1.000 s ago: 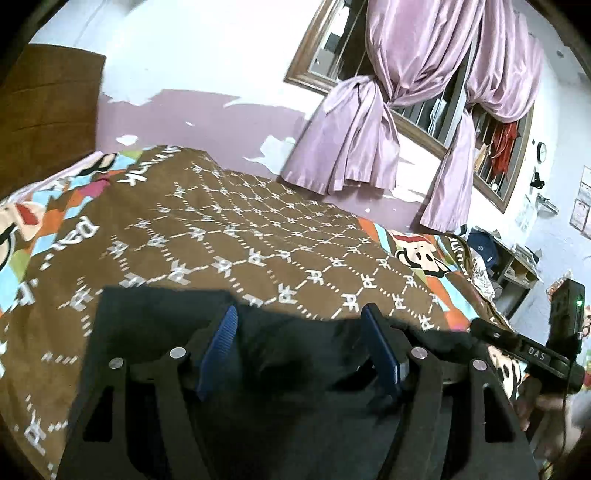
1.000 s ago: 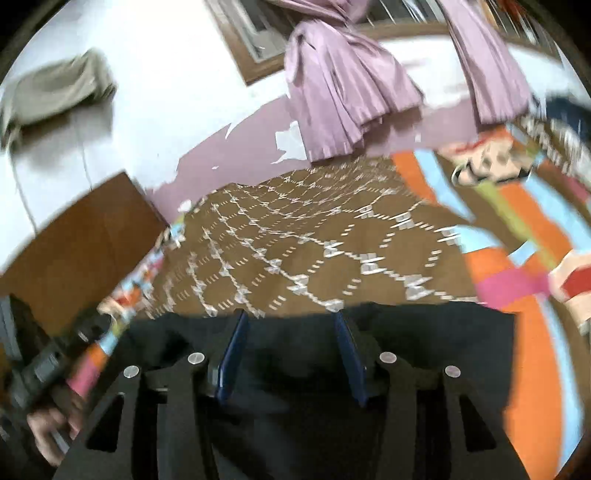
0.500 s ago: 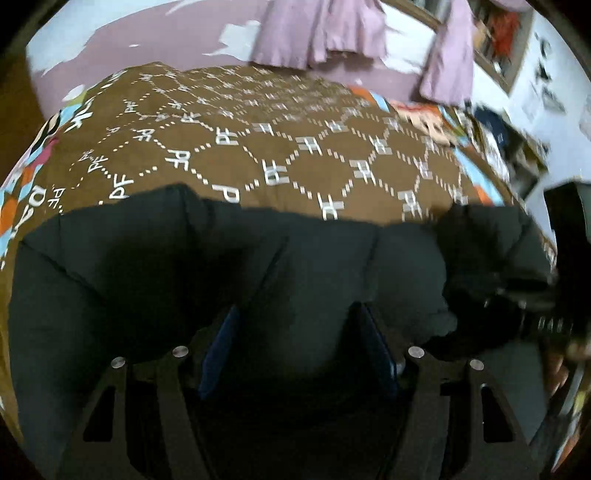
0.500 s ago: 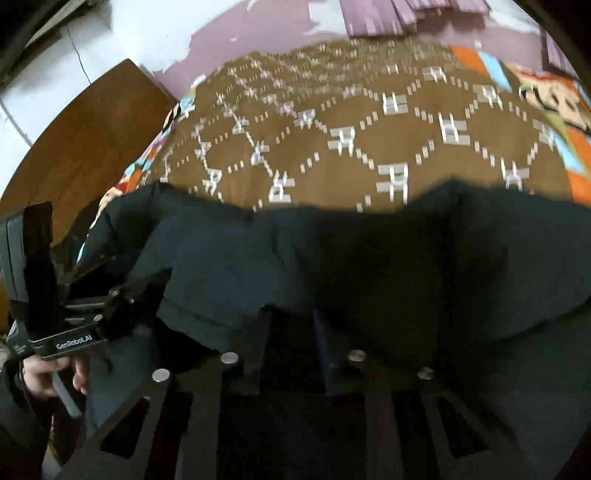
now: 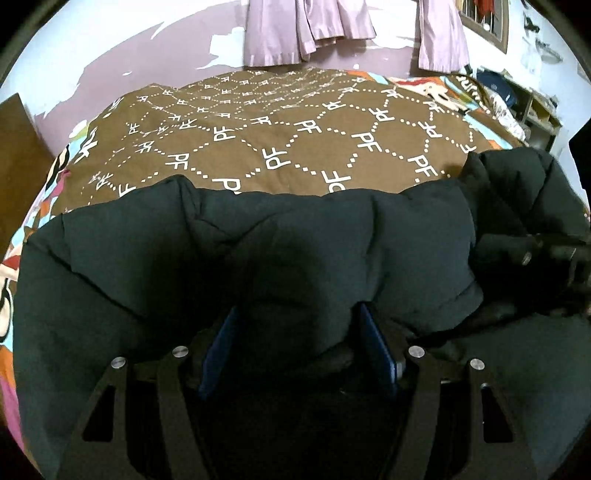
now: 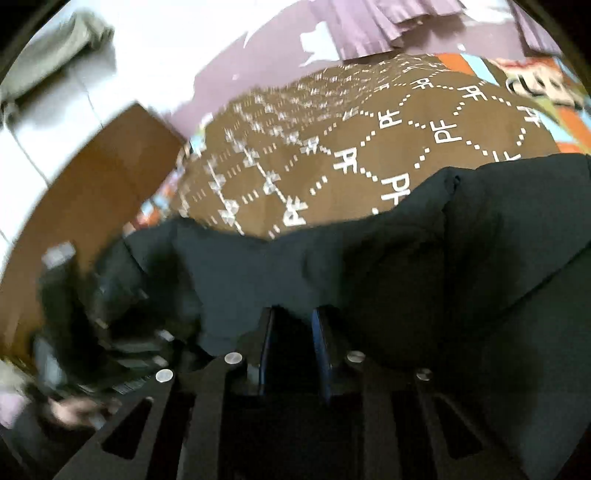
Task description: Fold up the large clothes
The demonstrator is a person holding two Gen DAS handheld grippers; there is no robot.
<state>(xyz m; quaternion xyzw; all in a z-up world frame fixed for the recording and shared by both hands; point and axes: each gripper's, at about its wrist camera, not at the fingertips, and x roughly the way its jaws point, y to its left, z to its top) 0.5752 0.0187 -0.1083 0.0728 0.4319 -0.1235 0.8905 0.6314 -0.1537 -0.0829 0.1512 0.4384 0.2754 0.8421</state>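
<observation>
With my left gripper (image 5: 295, 332) spread wide around the bulky black quilted jacket (image 5: 258, 258) on the brown patterned bedspread (image 5: 295, 147) and my right gripper (image 6: 291, 347) pinching it narrowly, I judge the puffy fold may slip free.

Both cameras have tipped down toward the bed: the curtains (image 5: 310, 33) that filled the far wall a second ago now show only as hems along the top. The black padded jacket (image 5: 258, 258), then a thin strip near the fingers, now spreads across the near half of both views, covering more of the brown bedspread (image 5: 295, 122). The right gripper (image 6: 291, 314) has narrowed onto a fold of the jacket; the left gripper (image 5: 295, 314) has cloth bulging between its fingers.
</observation>
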